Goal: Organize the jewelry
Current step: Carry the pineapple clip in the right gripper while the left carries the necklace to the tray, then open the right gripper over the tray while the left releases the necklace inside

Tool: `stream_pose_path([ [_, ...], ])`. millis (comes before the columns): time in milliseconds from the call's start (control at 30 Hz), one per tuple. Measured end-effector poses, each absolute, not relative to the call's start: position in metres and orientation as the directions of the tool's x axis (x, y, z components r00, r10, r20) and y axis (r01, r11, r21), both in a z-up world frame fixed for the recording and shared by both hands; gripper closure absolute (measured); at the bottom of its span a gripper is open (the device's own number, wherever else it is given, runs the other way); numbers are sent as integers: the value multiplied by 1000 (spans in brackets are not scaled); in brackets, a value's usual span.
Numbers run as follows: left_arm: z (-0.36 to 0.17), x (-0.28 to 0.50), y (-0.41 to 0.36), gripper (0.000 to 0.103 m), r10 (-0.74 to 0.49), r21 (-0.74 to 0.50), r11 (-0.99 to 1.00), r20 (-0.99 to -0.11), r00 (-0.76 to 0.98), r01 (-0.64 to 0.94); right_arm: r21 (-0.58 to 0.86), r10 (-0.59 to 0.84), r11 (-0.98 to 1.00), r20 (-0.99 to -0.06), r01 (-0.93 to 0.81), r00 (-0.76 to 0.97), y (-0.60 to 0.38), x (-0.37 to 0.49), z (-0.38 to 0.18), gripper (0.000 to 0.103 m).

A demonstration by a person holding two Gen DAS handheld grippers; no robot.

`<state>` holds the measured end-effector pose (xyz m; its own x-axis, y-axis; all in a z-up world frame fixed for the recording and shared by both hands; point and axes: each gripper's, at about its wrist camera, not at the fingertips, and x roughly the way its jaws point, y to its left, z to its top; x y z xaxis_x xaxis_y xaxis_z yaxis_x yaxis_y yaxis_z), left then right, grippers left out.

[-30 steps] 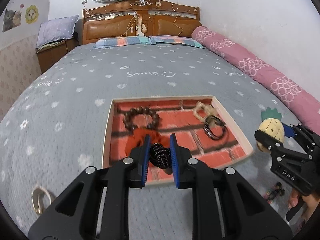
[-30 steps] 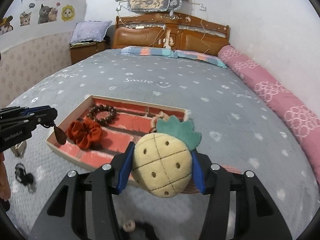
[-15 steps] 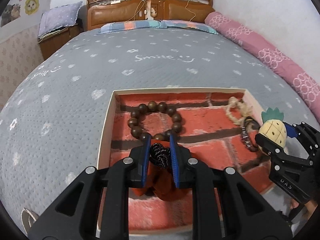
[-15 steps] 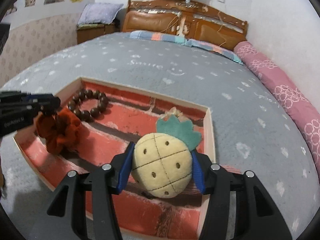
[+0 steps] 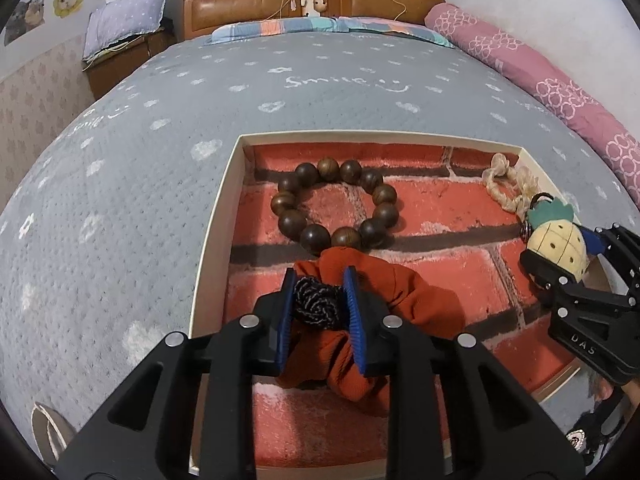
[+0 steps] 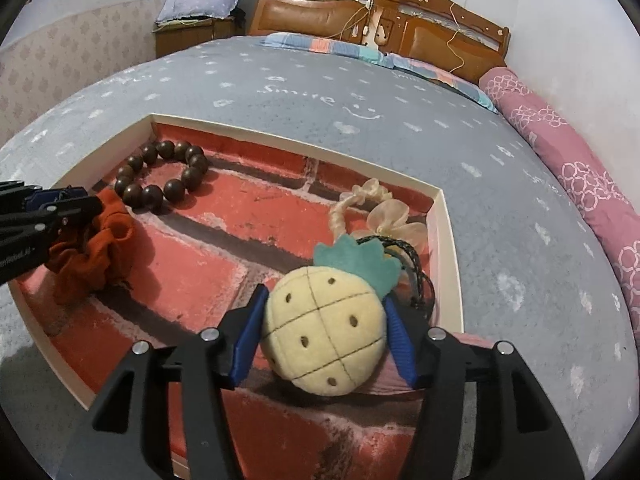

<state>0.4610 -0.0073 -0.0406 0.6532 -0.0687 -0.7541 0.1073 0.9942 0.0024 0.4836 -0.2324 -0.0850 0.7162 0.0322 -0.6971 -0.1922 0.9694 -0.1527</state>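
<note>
Left gripper [image 5: 319,305]: my jaws are opening, though the pads still touch the black braided cord [image 5: 316,307] between them, just above the orange scrunchie [image 5: 394,300] in the tray [image 5: 218,220].
Right gripper [image 6: 323,334]: jaws opening around the plush pineapple [image 6: 324,332], low over the tray's right end.
Cord: probably light, limp and tangle-prone; take the bunched middle.
Pineapple: likely soft, light and squashy; hold across its belly.
Neighbours: bead bracelet [image 5: 334,208] and cream hair tie [image 6: 370,210] lie close.

both wrist views close, angled down, sharing tray [image 5: 218,216].
</note>
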Motion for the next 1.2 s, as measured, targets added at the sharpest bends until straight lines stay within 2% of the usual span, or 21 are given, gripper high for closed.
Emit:
stream_pose_path([
  [133, -40, 459, -5, 73, -71, -12, 995, -755, 651, 95, -154, 17, 972, -708, -179, 706, -231, 483, -83, 42],
  [167, -39, 457, -4, 67, -67, -9, 996, -754, 653, 91, -157, 14, 972, -710, -177, 704, -231, 483, -83, 40],
  [200, -37, 456, -3, 59, -61, -7, 996, -753, 655, 86, -158, 10, 972, -710, -173, 704, -231, 482, -82, 35],
  [233, -35, 453, -1, 55, -58, -8, 997, -750, 659, 79, -151, 11, 975, -706, -166, 709, -231, 479, -79, 30],
  [267, -33, 451, 1, 50, -61, -13, 997, -747, 663, 78, -144, 17, 976, -702, -165, 712, -232, 478, -77, 30],
  [433, -20, 434, 8, 37, -68, -26, 997, -732, 678, 72, -133, 5, 982, -694, -135, 720, -237, 465, -63, 29],
  [467, -15, 428, 10, 32, -67, -26, 997, -726, 684, 70, -127, 6, 983, -693, -130, 721, -239, 463, -60, 27],
  [500, -11, 423, 11, 27, -67, -27, 997, -720, 690, 70, -120, 6, 985, -691, -122, 723, -240, 459, -56, 19],
  [533, -7, 418, 12, 25, -68, -27, 997, -713, 698, 69, -108, 6, 988, -683, -108, 730, -242, 452, -51, 16],
  [700, 18, 381, 23, 11, -67, -39, 998, -686, 724, 55, -100, -6, 992, -666, -82, 746, -246, 426, -31, 16],
  [800, 31, 360, 30, 6, -66, -39, 998, -678, 732, 54, -107, -16, 992, -648, -70, 761, -250, 402, -13, 16],
  [833, 37, 350, 33, 5, -63, -36, 998, -674, 736, 52, -100, -13, 993, -646, -67, 763, -252, 395, -9, 13],
  [1200, 52, 262, 65, 5, -51, -31, 999, -657, 752, 41, -29, -28, 1000, -624, 13, 781, -299, 310, 13, 10],
])
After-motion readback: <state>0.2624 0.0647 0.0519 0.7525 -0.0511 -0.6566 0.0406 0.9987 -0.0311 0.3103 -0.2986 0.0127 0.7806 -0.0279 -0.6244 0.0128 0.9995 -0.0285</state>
